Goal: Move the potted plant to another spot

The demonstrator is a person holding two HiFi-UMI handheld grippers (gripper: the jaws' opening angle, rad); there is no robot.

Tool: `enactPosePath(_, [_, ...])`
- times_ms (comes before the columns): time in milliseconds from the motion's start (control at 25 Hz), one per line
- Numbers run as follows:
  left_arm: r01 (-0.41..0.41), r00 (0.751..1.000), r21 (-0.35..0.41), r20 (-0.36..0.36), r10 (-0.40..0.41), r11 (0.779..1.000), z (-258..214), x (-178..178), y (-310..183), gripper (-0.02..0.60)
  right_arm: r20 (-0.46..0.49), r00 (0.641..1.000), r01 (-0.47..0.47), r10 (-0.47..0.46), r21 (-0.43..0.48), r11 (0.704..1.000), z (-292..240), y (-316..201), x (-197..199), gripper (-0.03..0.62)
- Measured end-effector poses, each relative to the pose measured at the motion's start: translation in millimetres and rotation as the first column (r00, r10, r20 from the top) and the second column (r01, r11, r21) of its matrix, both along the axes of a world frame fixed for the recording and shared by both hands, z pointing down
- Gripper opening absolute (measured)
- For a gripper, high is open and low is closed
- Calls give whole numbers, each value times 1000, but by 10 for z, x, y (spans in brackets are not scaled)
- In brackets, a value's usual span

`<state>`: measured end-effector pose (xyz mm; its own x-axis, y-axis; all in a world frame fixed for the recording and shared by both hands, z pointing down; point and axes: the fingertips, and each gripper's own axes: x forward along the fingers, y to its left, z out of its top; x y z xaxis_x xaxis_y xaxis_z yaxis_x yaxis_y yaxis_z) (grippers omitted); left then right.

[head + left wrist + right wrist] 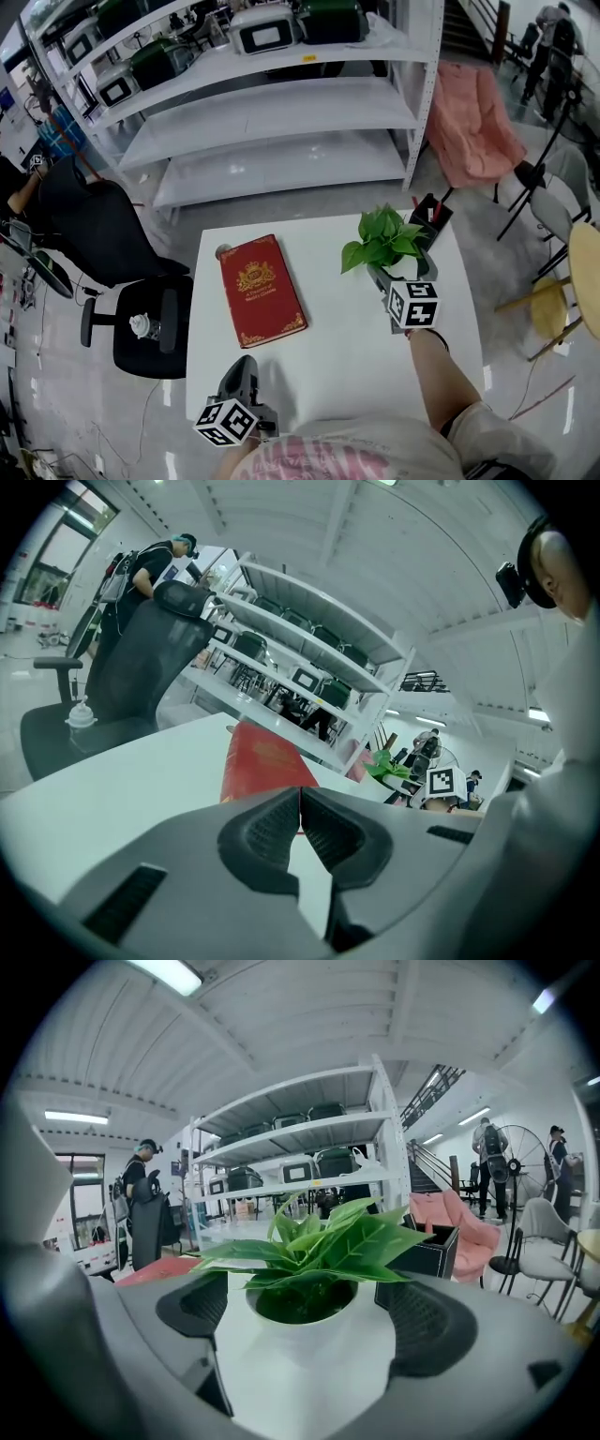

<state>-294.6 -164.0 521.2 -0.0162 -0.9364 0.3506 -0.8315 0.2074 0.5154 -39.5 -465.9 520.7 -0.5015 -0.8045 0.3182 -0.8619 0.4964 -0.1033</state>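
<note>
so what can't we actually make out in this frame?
- Base of the potted plant, and whether it sits on the table or is lifted: the right gripper body cuts it off in the right gripper view; leaves and the marker cube cover it in the head view.
- Title on the red book: too small in the head view.
- Contents of the black box: too small, partly behind leaves.
- White item on the chair: too small to identify.

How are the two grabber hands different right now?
The left gripper's jaws are closed together on nothing; the right gripper's jaws are apart, clasping the white pot of the potted plant. The left gripper sits near the table's near edge, close to the red book; the right gripper reaches toward the far right corner. Both are dark grey, with two jaws.
</note>
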Motion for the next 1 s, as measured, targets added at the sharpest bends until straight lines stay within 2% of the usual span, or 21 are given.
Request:
enactPosePath(480, [-79,997,30,-6,79,996,-48,-53,-100,25,0,999,-45,45,-11,999,-60,247,59,538])
enactPosePath(1000, [-197,980,69,-17,198,978,-76,181,-407,25,50,992,-113,116,-61,992,-66,519,361,517])
